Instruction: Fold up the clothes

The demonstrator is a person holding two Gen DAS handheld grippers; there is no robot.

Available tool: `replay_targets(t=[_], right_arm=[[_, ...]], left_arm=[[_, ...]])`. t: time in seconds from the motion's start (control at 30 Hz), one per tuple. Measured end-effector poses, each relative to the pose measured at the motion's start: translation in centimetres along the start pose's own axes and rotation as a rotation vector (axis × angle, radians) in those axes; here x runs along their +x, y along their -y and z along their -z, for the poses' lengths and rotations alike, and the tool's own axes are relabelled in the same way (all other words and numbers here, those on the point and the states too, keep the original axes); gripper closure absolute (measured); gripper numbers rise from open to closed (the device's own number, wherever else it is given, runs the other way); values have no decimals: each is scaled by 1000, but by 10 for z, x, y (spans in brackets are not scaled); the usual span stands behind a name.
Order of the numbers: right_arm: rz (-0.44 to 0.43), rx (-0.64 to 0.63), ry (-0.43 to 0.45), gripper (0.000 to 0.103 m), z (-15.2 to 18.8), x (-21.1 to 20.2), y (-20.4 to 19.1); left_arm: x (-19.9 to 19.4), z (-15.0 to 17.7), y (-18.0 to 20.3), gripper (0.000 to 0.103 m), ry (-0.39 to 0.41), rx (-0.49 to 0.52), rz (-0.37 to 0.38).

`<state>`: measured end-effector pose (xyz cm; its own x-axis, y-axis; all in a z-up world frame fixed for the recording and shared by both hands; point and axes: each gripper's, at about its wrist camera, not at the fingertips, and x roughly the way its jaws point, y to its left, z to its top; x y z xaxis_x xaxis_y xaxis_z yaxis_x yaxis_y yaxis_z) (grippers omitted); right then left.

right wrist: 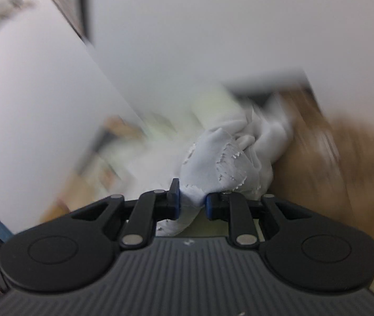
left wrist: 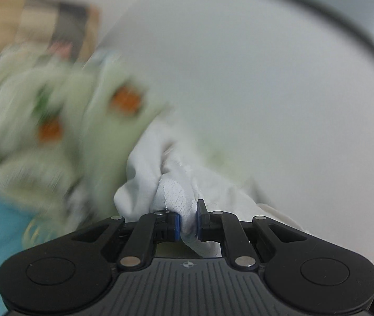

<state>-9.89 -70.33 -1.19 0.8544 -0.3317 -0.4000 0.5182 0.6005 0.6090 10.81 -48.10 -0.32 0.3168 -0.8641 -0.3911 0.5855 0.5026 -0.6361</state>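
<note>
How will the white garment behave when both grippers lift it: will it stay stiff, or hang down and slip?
The white garment is probably floppy: it bunches in soft folds at the left gripper. It looks thin, so likely light. The right gripper pinches only a small wad, so it may slip under a hard pull.

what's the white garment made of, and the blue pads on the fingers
White garment: soft matte knit, likely cotton jersey; it bunches in limp folds, and a cracked, flaking print looks like worn transfer. Blue pads: probably rubber or soft plastic, smooth and dull, though too small to be sure.
</note>
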Motion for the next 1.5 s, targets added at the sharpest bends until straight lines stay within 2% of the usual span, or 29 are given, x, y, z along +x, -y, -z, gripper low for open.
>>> replay_targets(t=[0.07, 0.13, 0.17, 0.2, 0.23, 0.27, 0.3, 0.33, 0.37, 0.43, 0.5, 0.63, 0.83, 1.03, 1.13, 1.33, 1.5], right_arm=[[6, 40, -29, 82, 23, 2, 19], [14, 41, -30, 79, 29, 0, 23], [32, 35, -34, 75, 28, -3, 19], [58, 29, -48, 66, 22, -6, 15], [64, 20, -61, 60, 18, -11, 8], [69, 11, -75, 38, 13, -15, 2], [74, 2, -88, 17, 9, -20, -5], [74, -14, -80, 15, 7, -30, -11], [77, -37, -57, 14, 3, -41, -19], [83, -84, -10, 14, -4, -63, -35], [74, -124, 19, 14, -9, -85, -52], [51, -231, 74, 14, -7, -136, -83], [13, -365, 140, 14, 10, -208, -121], [-18, -450, 177, 14, 47, -266, -140], [-33, -475, 187, 14, 71, -286, -143], [-49, -492, 223, 14, 116, -318, -144], [-26, -509, 258, 14, 145, -329, -145]], left_arm=[[-3, 20, -10, 90, -8, -3, 1], [-8, 27, -9, 89, -16, 14, 5], [-12, 27, -6, 88, -16, 36, -4], [-17, 25, -1, 86, -15, 63, -21], [-22, 23, 5, 79, -19, 93, -38], [-27, 21, 11, 74, -26, 125, -55], [-31, 19, 17, 61, -33, 157, -72], [-37, 15, 25, 53, -39, 188, -82], [-41, 12, 33, 49, -40, 218, -89], [-57, 4, 54, 21, -4, 288, -108], [-79, 2, 73, 12, 48, 349, -117], [-130, 1, 106, 2, 95, 403, -116], [-214, 18, 138, 0, 183, 489, -145], [-296, 61, 150, 0, 243, 489, -150], [-329, 85, 158, 0, 279, 533, -170], [-380, 128, 167, 0, 341, 575, -183], [-401, 147, 157, 0, 361, 584, -220]])
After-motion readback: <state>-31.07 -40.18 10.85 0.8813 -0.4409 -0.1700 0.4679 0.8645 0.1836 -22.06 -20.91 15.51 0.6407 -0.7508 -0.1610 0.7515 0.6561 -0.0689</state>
